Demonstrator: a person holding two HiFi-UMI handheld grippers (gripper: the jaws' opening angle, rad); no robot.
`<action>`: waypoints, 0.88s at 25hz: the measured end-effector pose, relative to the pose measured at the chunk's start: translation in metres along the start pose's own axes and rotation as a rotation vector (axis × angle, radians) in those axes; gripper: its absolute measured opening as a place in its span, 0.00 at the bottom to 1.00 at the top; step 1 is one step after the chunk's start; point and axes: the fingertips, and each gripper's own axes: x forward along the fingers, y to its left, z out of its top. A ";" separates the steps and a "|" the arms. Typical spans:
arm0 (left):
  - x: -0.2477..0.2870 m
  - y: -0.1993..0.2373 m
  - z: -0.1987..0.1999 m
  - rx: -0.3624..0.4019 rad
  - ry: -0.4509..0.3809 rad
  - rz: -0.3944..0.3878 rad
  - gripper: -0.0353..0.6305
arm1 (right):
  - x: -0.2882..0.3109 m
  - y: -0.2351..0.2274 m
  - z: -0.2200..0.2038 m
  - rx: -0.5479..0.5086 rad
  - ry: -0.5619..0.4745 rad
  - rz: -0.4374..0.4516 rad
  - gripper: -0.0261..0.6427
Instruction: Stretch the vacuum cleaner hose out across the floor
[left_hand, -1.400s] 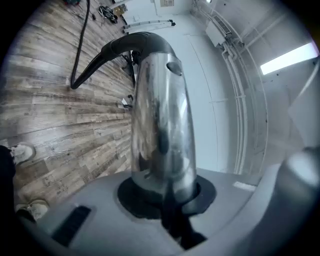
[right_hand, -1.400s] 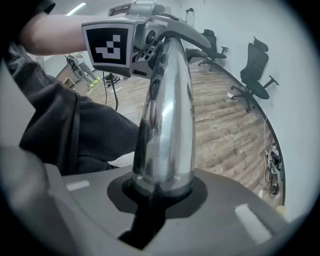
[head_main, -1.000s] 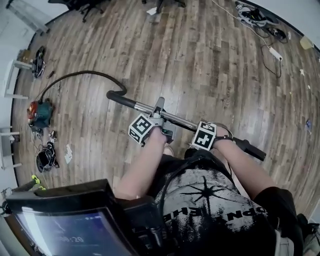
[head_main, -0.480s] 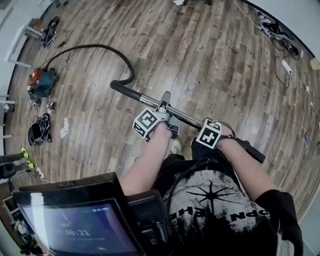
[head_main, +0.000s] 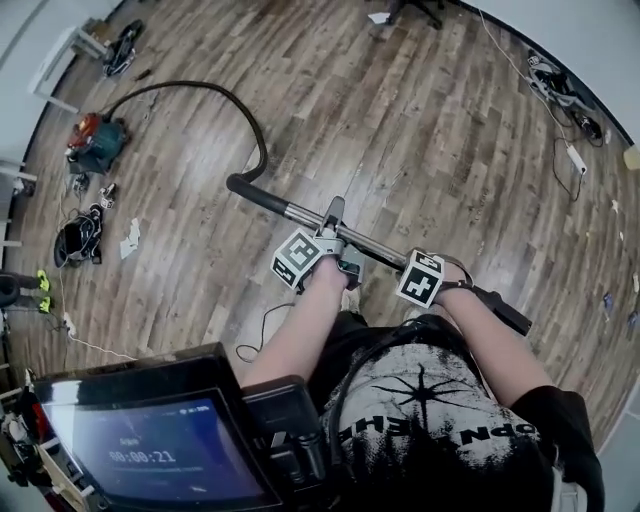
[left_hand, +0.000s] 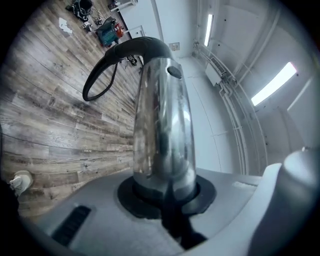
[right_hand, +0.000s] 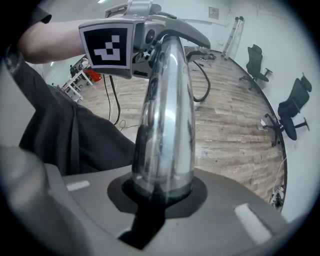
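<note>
- Head view is showing the vacuum cleaner (head_main: 92, 143) sitting by the far left edge of the floor (head_main: 420, 130), right next to the wall.
- Vacuum cleaner hose (head_main: 215, 92) is running out from it in a big arc over the boards. Then it's curling back down into the black bent end of the chrome wand (head_main: 300, 213), so it's lying curved, not straight.
- Left gripper (head_main: 334, 228) is clamping the wand around its middle. In the left gripper view the jaws are closing snug round the shiny tube, with the hose looping on the floor beyond.
- Right gripper (head_main: 452, 285) is gripping the same wand further right, near its black lower end. The right gripper view has its jaws hugging the tube too, and the left gripper is showing further up the wand.
- Person is holding the wand up in front of their body, and it's slanting down toward the right.
- Power strip (head_main: 577, 158) and some cables are lying by the floor's far right edge.
</note>
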 end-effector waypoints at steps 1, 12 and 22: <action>-0.005 -0.006 -0.004 0.007 -0.016 -0.004 0.12 | -0.005 0.002 -0.004 -0.017 -0.008 -0.004 0.14; -0.082 -0.037 -0.120 0.073 -0.177 0.003 0.12 | -0.030 0.057 -0.115 -0.187 -0.087 -0.008 0.15; -0.101 -0.036 -0.191 0.090 -0.141 0.062 0.12 | -0.032 0.096 -0.181 -0.163 -0.100 0.043 0.15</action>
